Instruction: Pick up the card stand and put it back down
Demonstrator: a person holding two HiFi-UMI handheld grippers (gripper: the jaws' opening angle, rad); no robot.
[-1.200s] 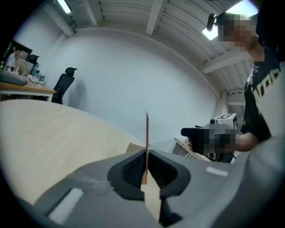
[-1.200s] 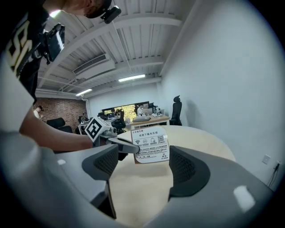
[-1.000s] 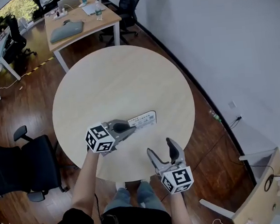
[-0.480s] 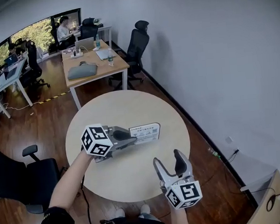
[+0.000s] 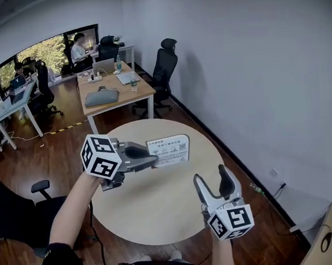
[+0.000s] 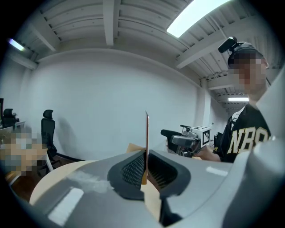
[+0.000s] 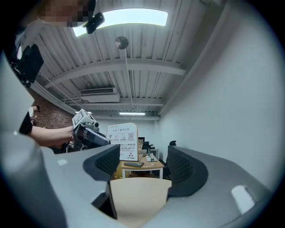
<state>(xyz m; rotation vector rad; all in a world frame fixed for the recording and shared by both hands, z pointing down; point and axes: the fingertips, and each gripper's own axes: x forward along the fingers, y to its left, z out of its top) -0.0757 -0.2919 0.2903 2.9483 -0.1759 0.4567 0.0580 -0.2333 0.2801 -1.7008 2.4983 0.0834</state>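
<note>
My left gripper (image 5: 152,157) is shut on the left edge of the card stand (image 5: 170,149), a clear plate with a white printed card, and holds it up above the round table (image 5: 161,207). In the left gripper view the card stand (image 6: 146,133) shows edge-on as a thin upright line pinched between the dark pads (image 6: 133,169). My right gripper (image 5: 214,185) hovers lower right, apart from the stand, its jaws closing with nothing between them. The right gripper view shows the card stand (image 7: 122,141) face-on beyond its pads (image 7: 109,162), with the left gripper (image 7: 89,131) holding it.
Behind the round table stands a wooden desk (image 5: 116,93) with a laptop and bottles, and black office chairs (image 5: 163,66). Another black chair (image 5: 11,212) is at the left. A white wall (image 5: 254,81) runs close along the table's right side. People sit at far desks.
My left gripper has lifted the card stand off the table and carried it up and away. The head view has tilted up. My right gripper's jaws have narrowed and it has shifted right.
</note>
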